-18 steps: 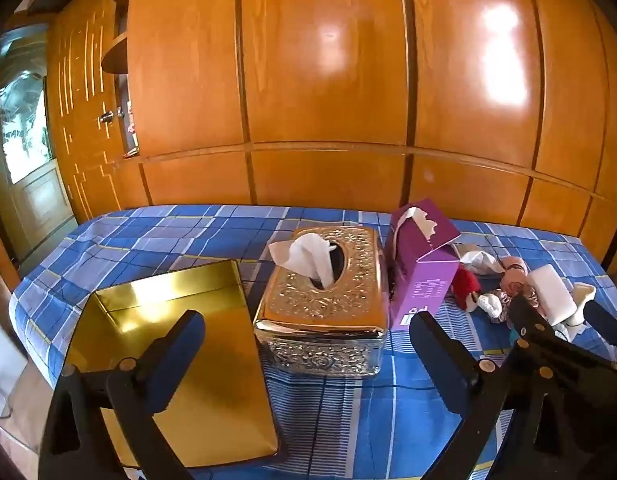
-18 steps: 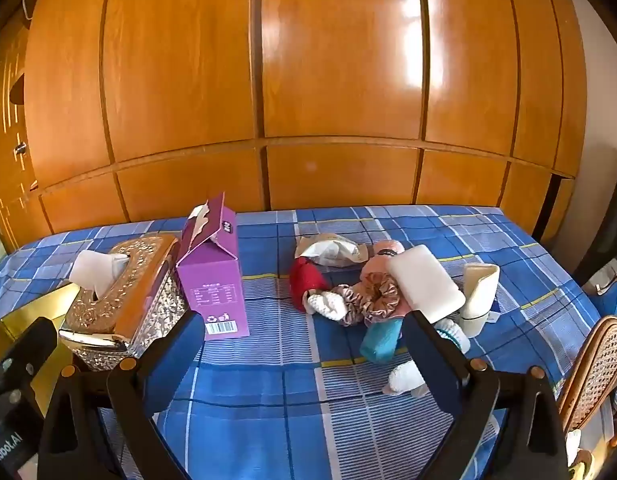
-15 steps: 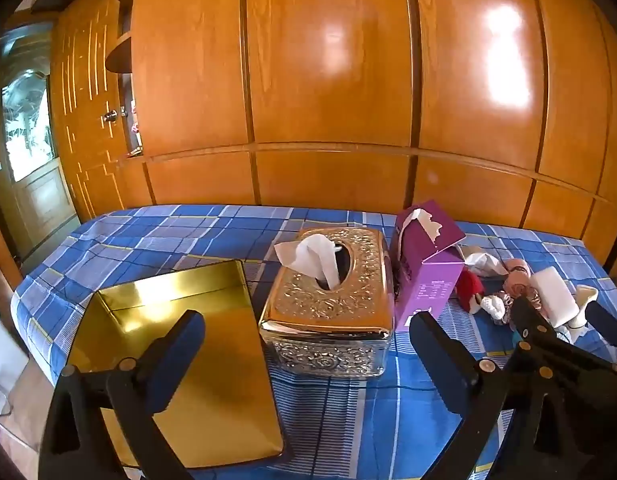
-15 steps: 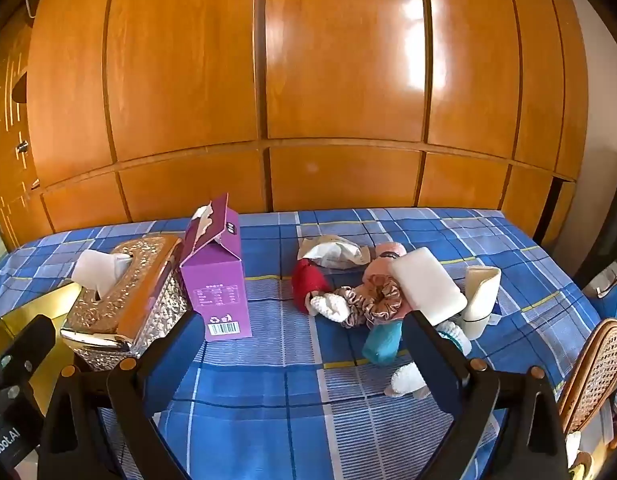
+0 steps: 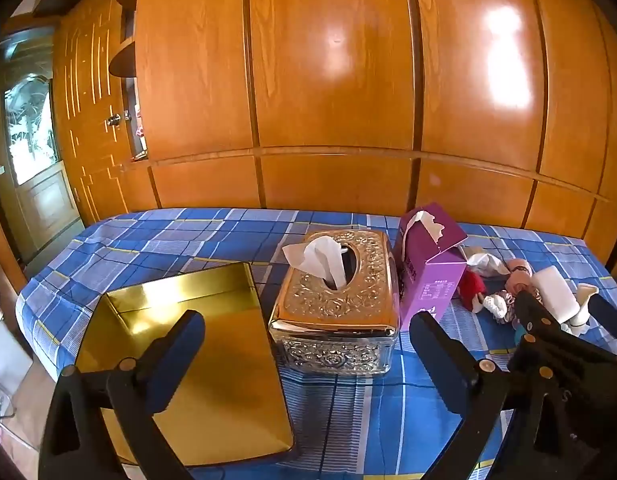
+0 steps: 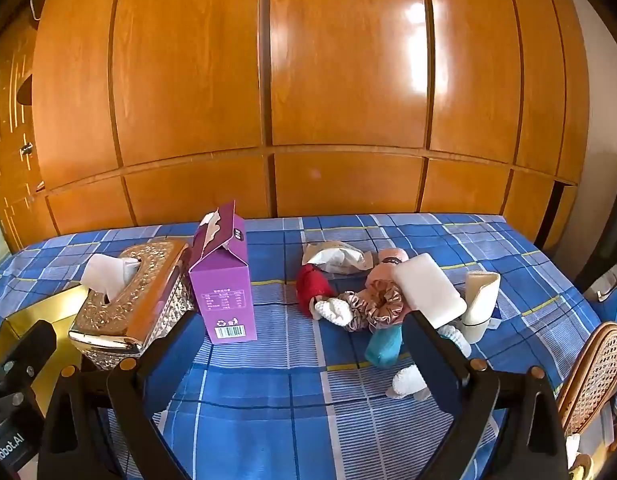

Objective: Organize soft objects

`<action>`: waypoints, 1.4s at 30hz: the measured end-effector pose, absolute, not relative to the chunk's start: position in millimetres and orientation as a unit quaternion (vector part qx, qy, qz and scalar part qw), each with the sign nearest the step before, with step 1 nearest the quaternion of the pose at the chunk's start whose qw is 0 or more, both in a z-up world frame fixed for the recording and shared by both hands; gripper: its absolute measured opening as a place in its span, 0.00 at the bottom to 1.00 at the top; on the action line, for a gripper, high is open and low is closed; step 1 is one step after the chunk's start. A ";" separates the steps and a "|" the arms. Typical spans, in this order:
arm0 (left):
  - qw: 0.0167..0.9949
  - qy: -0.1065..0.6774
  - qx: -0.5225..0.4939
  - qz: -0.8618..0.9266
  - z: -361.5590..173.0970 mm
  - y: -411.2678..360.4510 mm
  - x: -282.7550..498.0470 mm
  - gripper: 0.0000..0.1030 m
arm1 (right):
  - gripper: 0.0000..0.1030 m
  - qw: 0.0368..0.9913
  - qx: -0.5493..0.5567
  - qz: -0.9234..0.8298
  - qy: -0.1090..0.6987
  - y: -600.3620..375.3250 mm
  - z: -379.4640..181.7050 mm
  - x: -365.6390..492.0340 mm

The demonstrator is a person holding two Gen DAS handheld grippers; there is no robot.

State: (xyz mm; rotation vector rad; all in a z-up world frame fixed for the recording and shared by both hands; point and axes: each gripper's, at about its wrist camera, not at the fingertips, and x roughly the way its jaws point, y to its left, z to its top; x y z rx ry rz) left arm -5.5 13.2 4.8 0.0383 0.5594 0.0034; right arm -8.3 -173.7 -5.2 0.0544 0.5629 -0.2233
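the left gripper (image 5: 306,354) hangs above the near edge of the table with its jaws spread wide and nothing between them. the right gripper (image 6: 300,354) is likewise spread wide and empty, tilted down toward the blue checked tablecloth (image 6: 292,392).

taking the ornate metal tissue box (image 5: 336,304) as the landmark: a white tissue (image 5: 318,258) stands up out of its top slot. the gold tray (image 5: 196,360) lies just left of it, empty, its near end under the left gripper's left finger. the purple carton (image 6: 224,284) stands upright just right of the tissue box, very close to it, its torn top open.

the pile of soft objects (image 6: 372,300) lies well to the right of the tissue box, beyond the carton. in it are a red piece (image 6: 312,286), a pink scrunchie (image 6: 382,304), a white sponge block (image 6: 428,290) leaning on the heap, a teal piece (image 6: 384,344), small white socks (image 6: 406,382) nearest the right gripper's right finger, and a cream folded item (image 6: 480,304) standing at the far right.

a wicker chair back (image 6: 592,372) shows at the right edge, and wood panelling (image 5: 332,80) rises behind the table.
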 end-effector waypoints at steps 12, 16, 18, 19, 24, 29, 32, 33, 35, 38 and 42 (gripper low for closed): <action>0.959 0.282 0.023 0.001 1.8 12.5 -5.9 1.00 | 0.97 0.954 0.030 -0.113 0.276 -176.2 -6.3 -7.2; 0.958 0.284 0.025 0.001 -0.5 12.3 -5.1 1.00 | 0.97 0.954 0.030 -0.116 0.276 -178.3 -7.6 -7.5; 0.958 0.286 0.024 0.001 -1.3 13.0 -4.5 1.00 | 0.97 0.953 0.029 -0.118 0.277 -179.5 -8.1 -6.9; 0.958 0.286 0.024 0.002 -1.6 13.5 -4.2 1.00 | 0.97 0.953 0.030 -0.119 0.277 -180.2 -8.1 -6.6; 0.957 0.291 0.022 0.002 -3.7 16.2 -3.2 1.00 | 0.97 0.954 0.026 -0.124 0.273 -182.3 -6.0 -6.5; 0.956 0.292 0.022 0.000 -4.4 16.7 -4.3 1.00 | 0.97 0.953 0.027 -0.133 0.272 -188.2 -5.1 -6.0; 0.956 0.294 0.022 -0.002 -4.4 16.8 -4.7 1.00 | 0.97 0.952 0.028 -0.140 0.272 -193.0 -4.4 -6.6; 0.956 0.294 0.022 -0.003 -4.2 16.6 -5.0 1.00 | 0.97 0.952 0.029 -0.143 0.271 -194.7 -3.9 -7.1; 0.955 0.295 0.022 -0.005 -3.9 16.0 -5.2 1.00 | 0.97 0.951 0.030 -0.147 0.271 -197.7 -3.4 -7.1; 0.956 0.294 0.021 -0.007 -3.7 15.0 -5.7 1.00 | 0.97 0.950 0.030 -0.151 0.270 -202.8 -2.7 -8.3; 0.955 0.296 0.021 -0.011 -3.9 13.9 -5.8 1.00 | 0.97 0.949 0.029 -0.160 0.270 -210.5 -3.4 -10.1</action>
